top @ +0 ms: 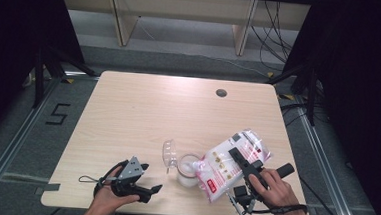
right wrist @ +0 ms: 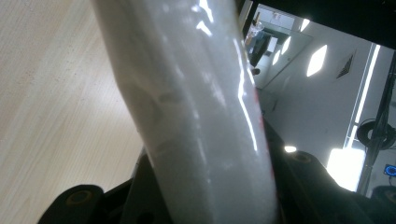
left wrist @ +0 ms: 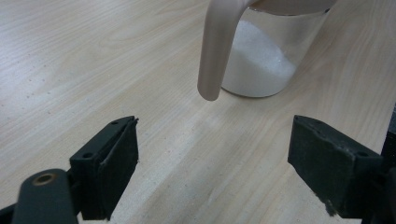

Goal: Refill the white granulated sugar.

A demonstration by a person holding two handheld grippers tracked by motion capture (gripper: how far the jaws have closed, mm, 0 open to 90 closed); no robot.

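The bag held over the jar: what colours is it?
Clear bag of white grains, red and white print; best in the high view.

White bag (top: 230, 162) with red print, clear jar (top: 188, 170) of white grains, pale wood table (top: 138, 114)

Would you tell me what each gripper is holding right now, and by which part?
The right gripper clamps the white bag across its middle, tilted over the jar. The left gripper holds nothing; its jaws stand open short of the jar.
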